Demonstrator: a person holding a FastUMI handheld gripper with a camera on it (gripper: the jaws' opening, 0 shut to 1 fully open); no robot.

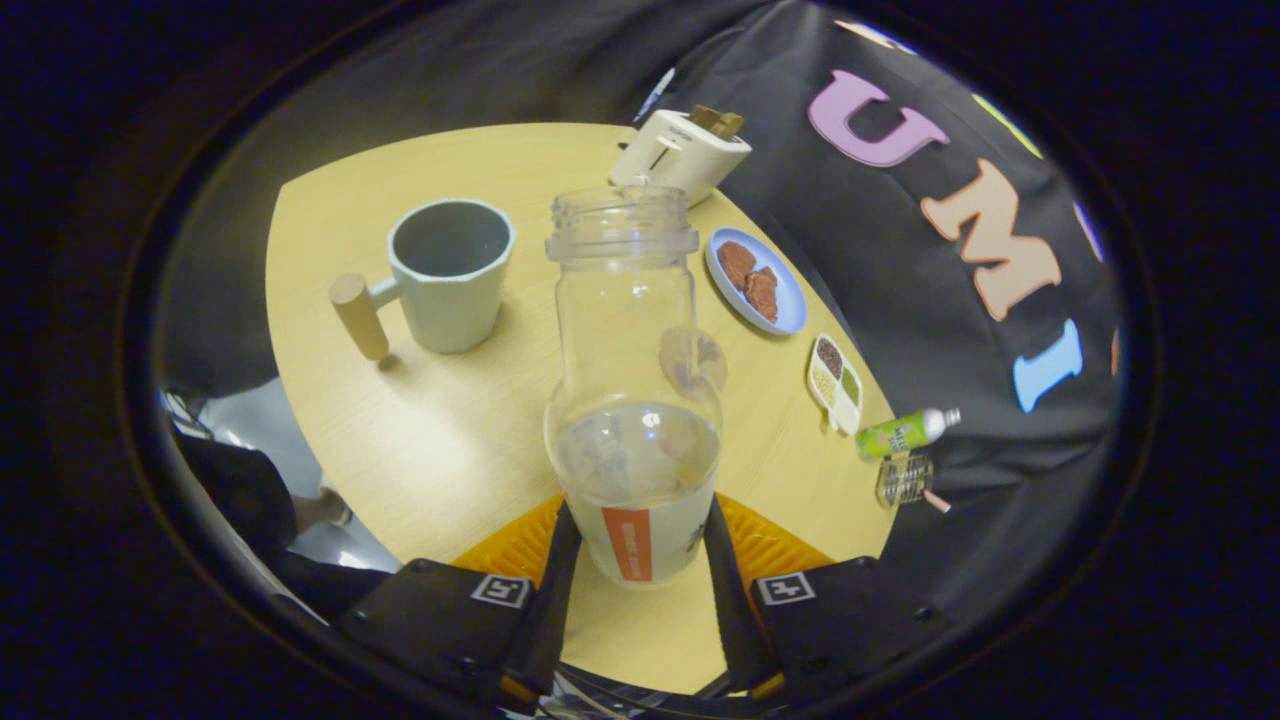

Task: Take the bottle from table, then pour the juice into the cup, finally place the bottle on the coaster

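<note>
Gripper view
Gripper (640, 560): both fingers press the bottle's lower sides.
Bottle (632, 400): clear, uncapped, upright, liquid low inside; orange label strip, writing too small to read.
Cup (450, 275): beyond the fingers on the table (450, 440), wooden handle, inside hidden.
Coaster (520, 545): orange, mostly covered by fingers and bottle.
Green tube (905, 432): label illegible.
</note>
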